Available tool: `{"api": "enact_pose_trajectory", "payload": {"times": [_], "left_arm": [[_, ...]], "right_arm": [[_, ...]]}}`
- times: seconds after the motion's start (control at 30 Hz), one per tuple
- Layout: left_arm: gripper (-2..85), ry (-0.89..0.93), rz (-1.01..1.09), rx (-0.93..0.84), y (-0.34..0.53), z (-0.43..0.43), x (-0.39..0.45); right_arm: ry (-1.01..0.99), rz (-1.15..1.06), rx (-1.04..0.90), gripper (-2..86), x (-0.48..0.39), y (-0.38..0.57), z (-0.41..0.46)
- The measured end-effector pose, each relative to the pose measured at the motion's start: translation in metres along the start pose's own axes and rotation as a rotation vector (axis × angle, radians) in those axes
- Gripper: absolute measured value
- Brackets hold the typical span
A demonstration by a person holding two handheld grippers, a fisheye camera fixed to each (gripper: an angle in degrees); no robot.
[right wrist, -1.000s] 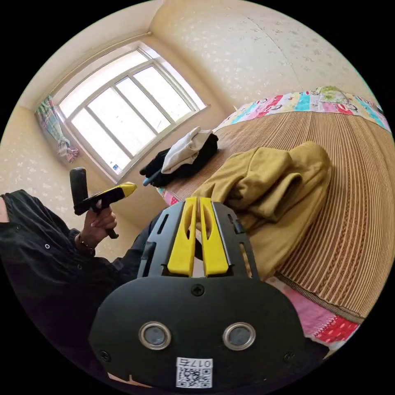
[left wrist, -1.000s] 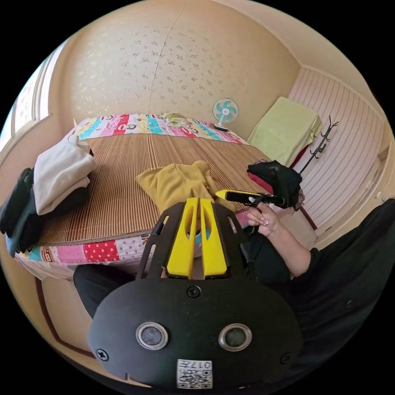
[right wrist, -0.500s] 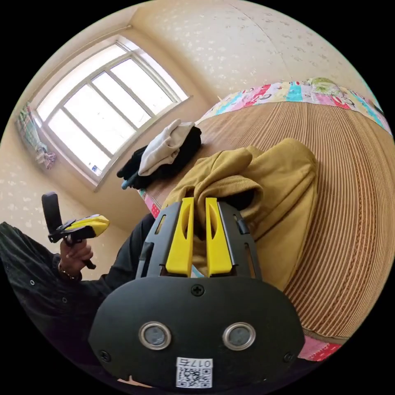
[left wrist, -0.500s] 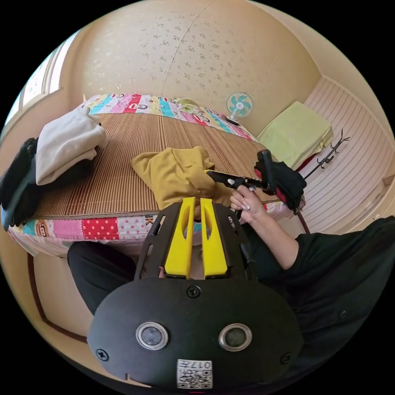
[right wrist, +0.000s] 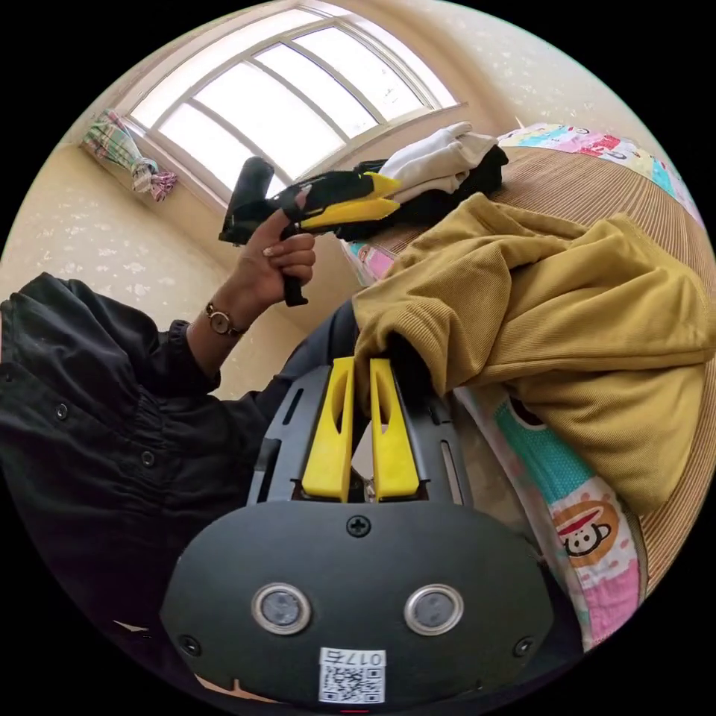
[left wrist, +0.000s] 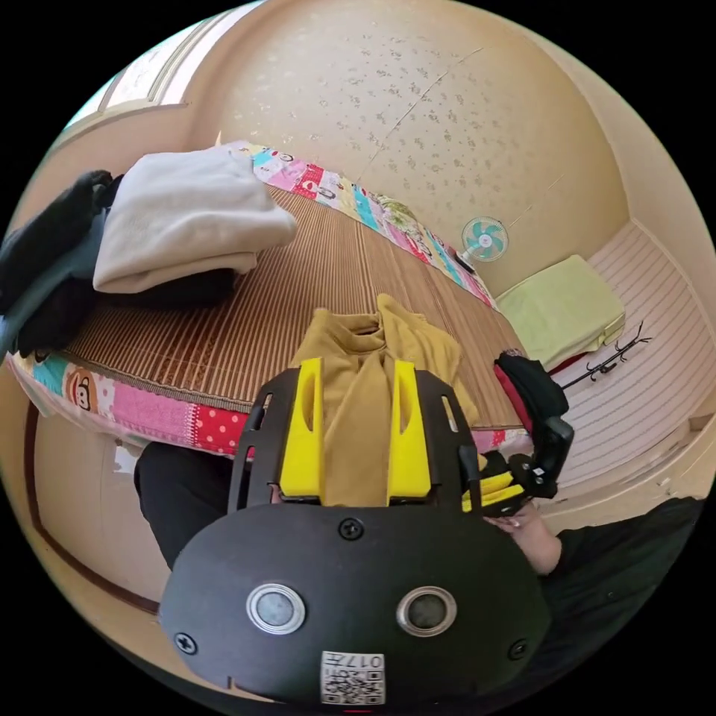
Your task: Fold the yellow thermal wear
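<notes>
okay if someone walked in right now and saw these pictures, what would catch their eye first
Most striking is the mustard-yellow thermal top, bunched at the near edge of the bed's striped bamboo mat and pulled toward the person. The right tongs pinch a thick fold of it, while the left tongs stand open with the yellow cloth between them. A stack of folded white and black clothes sits at the mat's corner beside the bright window.

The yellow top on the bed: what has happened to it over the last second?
The right gripper closed on an edge of the yellow top and pulled it toward the bed's near edge. The left gripper opened, with the cloth now between its jaws but not pinched. The folded pile of white and black clothes stayed on the mat.
</notes>
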State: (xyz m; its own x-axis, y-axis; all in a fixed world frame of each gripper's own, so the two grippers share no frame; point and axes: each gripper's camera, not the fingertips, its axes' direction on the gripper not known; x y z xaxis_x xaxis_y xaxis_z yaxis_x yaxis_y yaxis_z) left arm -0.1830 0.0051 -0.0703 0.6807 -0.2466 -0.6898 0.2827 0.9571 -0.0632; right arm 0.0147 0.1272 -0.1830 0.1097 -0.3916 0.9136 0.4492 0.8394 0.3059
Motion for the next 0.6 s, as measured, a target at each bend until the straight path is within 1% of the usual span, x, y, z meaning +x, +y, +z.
{"api": "enact_pose_trajectory", "payload": {"times": [0.03,0.1,0.13,0.17,0.2,0.27,0.33,0.4,0.43,0.5,0.57,0.6], "left_arm": [[13.5,-0.053,-0.031,-0.018,-0.005,0.010,-0.013],[13.5,-0.082,-0.059,-0.022,-0.008,0.021,-0.034],[13.4,-0.086,-0.062,-0.050,-0.009,0.029,-0.046],[13.4,-0.083,-0.080,-0.123,-0.008,0.040,-0.057],[13.4,-0.074,-0.092,-0.164,-0.007,0.045,-0.061],[13.0,-0.040,-0.090,-0.136,0.010,0.039,-0.065],[8.8,0.023,-0.089,-0.192,0.023,0.042,-0.065],[7.4,0.051,-0.098,-0.204,0.038,0.037,-0.065],[5.2,0.095,-0.078,-0.242,0.044,0.034,-0.066],[3.0,0.218,-0.039,-0.182,0.047,0.010,-0.071],[1.3,0.581,0.152,0.128,0.040,-0.070,-0.074],[1.0,0.645,0.205,0.196,0.038,-0.091,-0.073]], "right_arm": [[-0.001,0.005,0.020,2.2,0.004,-0.002,-0.014],[0.018,0.030,0.045,2.1,0.009,-0.005,-0.032],[0.028,0.051,0.062,2.1,0.011,-0.005,-0.043],[0.032,0.064,0.082,2.0,0.012,-0.004,-0.052],[0.033,0.069,0.091,2.0,0.011,-0.003,-0.057],[0.023,0.098,0.119,2.0,0.009,0.003,-0.069],[0.004,0.122,0.128,2.0,0.008,0.009,-0.073],[-0.017,0.140,0.139,2.0,0.006,0.016,-0.078],[-0.032,0.146,0.148,2.0,0.006,0.020,-0.083],[-0.058,0.135,0.172,2.0,0.004,0.024,-0.094],[-0.093,0.114,0.250,2.0,0.001,0.029,-0.121],[-0.106,0.107,0.268,2.0,-0.001,0.030,-0.128]]}}
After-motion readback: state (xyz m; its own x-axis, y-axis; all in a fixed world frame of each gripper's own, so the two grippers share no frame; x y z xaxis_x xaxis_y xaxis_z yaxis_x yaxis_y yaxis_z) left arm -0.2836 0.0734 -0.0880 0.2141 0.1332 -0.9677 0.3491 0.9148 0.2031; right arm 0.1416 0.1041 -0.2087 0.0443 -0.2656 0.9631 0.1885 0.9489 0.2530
